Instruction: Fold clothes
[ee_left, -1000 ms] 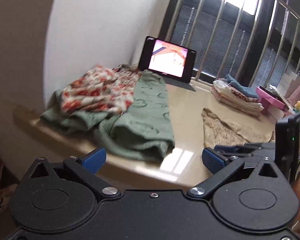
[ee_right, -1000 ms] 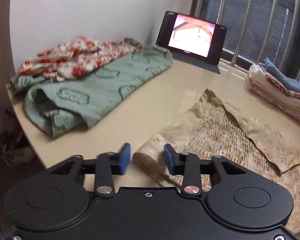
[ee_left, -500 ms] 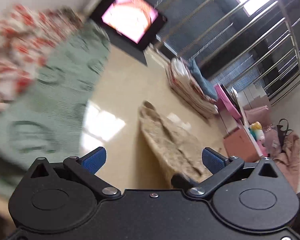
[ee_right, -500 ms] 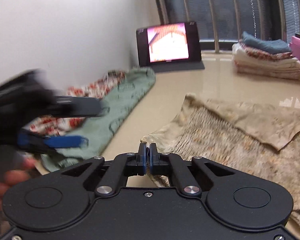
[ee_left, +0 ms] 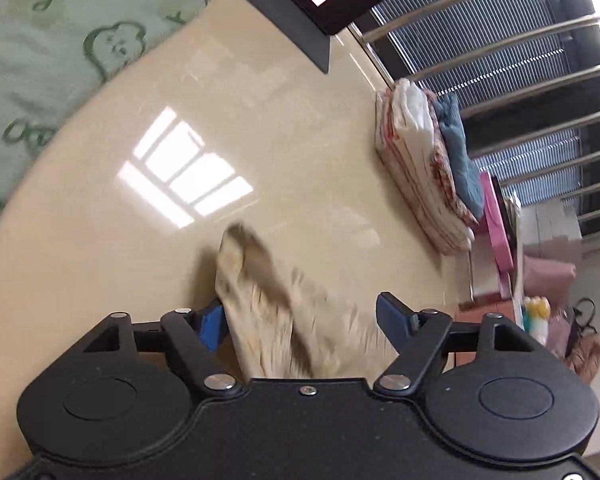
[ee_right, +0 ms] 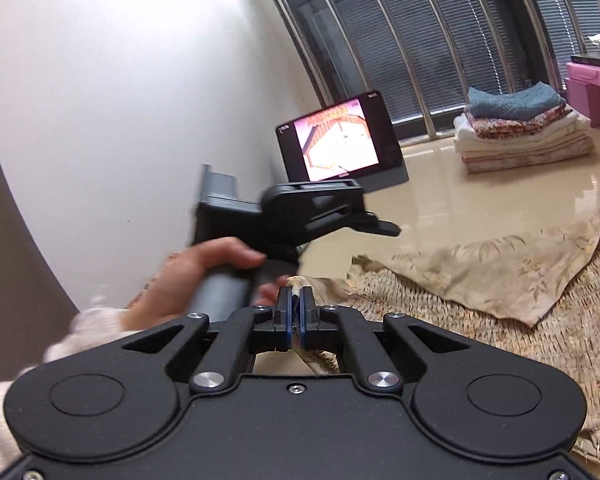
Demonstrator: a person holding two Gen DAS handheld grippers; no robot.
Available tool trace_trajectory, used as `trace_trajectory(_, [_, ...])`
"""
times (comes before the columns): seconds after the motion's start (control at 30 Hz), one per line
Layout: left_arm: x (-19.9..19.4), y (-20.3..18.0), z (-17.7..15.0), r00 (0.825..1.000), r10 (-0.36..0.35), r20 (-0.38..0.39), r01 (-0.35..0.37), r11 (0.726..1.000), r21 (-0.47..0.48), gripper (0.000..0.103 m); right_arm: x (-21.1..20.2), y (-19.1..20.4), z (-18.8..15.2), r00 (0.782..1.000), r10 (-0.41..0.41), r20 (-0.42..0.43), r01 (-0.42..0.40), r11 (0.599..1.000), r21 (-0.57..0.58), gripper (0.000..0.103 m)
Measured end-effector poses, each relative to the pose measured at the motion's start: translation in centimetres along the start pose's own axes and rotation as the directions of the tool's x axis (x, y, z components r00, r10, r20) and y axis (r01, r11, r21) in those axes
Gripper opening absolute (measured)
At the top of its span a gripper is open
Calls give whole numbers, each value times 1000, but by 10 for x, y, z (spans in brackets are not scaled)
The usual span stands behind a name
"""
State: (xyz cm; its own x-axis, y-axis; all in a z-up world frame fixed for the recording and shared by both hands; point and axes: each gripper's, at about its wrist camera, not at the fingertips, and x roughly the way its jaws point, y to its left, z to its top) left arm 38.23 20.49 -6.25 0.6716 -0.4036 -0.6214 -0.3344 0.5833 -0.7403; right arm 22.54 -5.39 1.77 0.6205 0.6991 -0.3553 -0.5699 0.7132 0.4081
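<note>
Right gripper (ee_right: 295, 322): clenched on an edge of the beige garment (ee_right: 500, 280), a strip of cloth pinched between its blue pads at the near edge of the table (ee_right: 480, 200). The rest of the garment lies crumpled on the table's near right part, 1 flap turned over the smocked panel.

Left gripper (ee_left: 300, 320): jaws closing, with a raised fold of the same garment between them; the pads do not appear to press it yet, so it is not gripping. In the right wrist view a hand (ee_right: 188, 276) carries this gripper just beside the right one.

Judgement: the step is securing a 2nd hold on the garment's edge. The left jaws should close on 1 layer only, apart from the right pinch, so the edge can be drawn taut before folding.

Farther: green towel (ee_left: 60, 60) at the left edge, tablet (ee_right: 340, 140) at the far edge, folded stack (ee_right: 520, 128) at the far right corner.
</note>
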Motion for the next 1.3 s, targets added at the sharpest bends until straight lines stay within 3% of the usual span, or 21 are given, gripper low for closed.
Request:
trace_trajectory(0.07, [2,-4,4,999,36,19,-37,999,20,62,-2,-1,2,1000,8,9,-8,1000,-11,3])
trace_trajectory(0.13, [6,-8,5,997,71,19,-71,996,50,39,-3,-3,3,1000,15,13,-14,1000,-9,3])
trace_trajectory(0.33, [5,-15,2,991,134,18,-135,984,114,12,0,-7,-1,1000,22,-4,-22,1000,3,3])
trace_trajectory(0.7, [0,-71,-8,989,130,66,-144,946,290,11,-20,-14,0,999,34,39,-36,998,49,3])
trace_trajectory(0.9, [9,-136,-34,994,73,75,-98,896,433,11,-52,-39,6,990,5,138,-20,994,110,3])
trace_trajectory(1.03, [27,-191,-56,998,26,58,-52,858,511,7,-88,-68,7,970,-56,236,16,985,170,3])
trace_trajectory(1.17, [68,-237,-87,999,41,34,-52,816,576,7,-124,-111,1,939,-164,301,85,962,261,3])
trace_trajectory(1.3, [120,-257,-119,993,111,33,-108,783,613,7,-140,-159,-17,931,-267,249,162,914,373,3])
